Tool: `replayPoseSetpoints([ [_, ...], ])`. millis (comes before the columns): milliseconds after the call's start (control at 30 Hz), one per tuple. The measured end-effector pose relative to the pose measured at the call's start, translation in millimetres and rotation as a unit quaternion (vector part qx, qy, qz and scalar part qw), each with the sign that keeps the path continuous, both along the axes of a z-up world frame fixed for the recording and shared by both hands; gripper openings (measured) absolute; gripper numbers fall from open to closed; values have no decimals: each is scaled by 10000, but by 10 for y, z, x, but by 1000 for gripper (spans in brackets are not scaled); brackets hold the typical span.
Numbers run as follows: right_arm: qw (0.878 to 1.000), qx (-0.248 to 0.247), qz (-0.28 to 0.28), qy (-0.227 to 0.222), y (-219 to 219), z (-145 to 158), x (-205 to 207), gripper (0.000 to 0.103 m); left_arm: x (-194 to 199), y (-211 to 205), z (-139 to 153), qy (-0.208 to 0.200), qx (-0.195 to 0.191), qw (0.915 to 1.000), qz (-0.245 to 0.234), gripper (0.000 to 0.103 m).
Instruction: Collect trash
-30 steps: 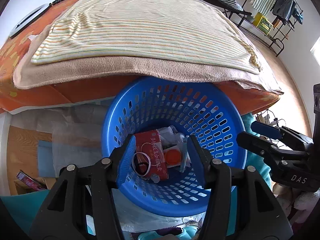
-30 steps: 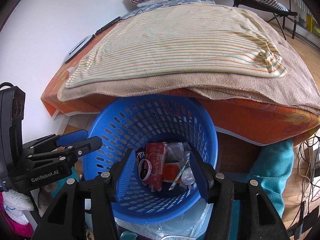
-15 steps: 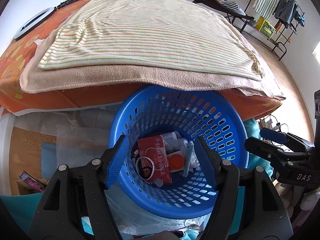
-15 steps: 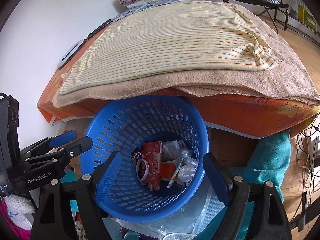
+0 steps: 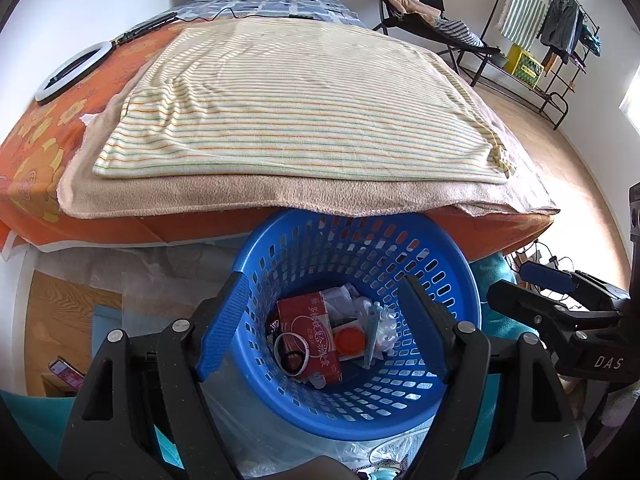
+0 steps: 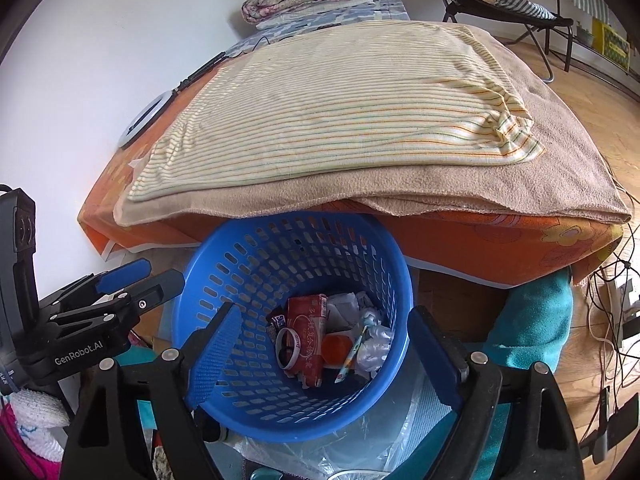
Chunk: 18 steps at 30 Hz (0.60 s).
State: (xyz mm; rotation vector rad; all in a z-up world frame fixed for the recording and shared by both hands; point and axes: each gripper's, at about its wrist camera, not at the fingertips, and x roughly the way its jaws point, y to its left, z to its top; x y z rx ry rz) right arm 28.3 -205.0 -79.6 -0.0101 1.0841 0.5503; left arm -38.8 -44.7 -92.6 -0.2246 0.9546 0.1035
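A blue perforated basket [image 5: 448, 396] [image 6: 392, 276] stands on the floor at the bed's foot. It holds a red packet [image 5: 310, 330] [image 6: 306, 338], a white ring [image 5: 291, 354], an orange cap [image 5: 349, 340] [image 6: 335, 349], a pen [image 6: 352, 354] and crumpled white wrappers [image 5: 386, 326]. My left gripper [image 5: 326, 330] is open and empty above the basket. My right gripper [image 6: 326, 356] is open and empty above it too. Each gripper shows in the other's view, the right one [image 5: 560, 300] at the right and the left one [image 6: 120, 292] at the left.
The bed carries a striped sheet [image 5: 296, 104] over a beige blanket [image 5: 240, 200] that overhangs the basket's far rim. A ring light [image 5: 68, 72] lies on the bed's left. Clear plastic [image 5: 168, 276] and teal cloth [image 6: 532, 328] lie around the basket. Cables [image 6: 616, 300] run at the right.
Both grippers have opened wider and drawn up and back from the basket, so it looks smaller and lower. The trash in the basket has not moved.
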Motion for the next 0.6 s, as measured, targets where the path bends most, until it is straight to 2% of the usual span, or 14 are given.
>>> replayPoseSetpoints([
  [300,9996,130,-52,-232,-25,217,-49,88,-62,26,211,-176,36,9998,68,79],
  [600,9970,386,-99,-663,-6,626,-57,96,-98,44,646,-633,190,9978,28,81],
])
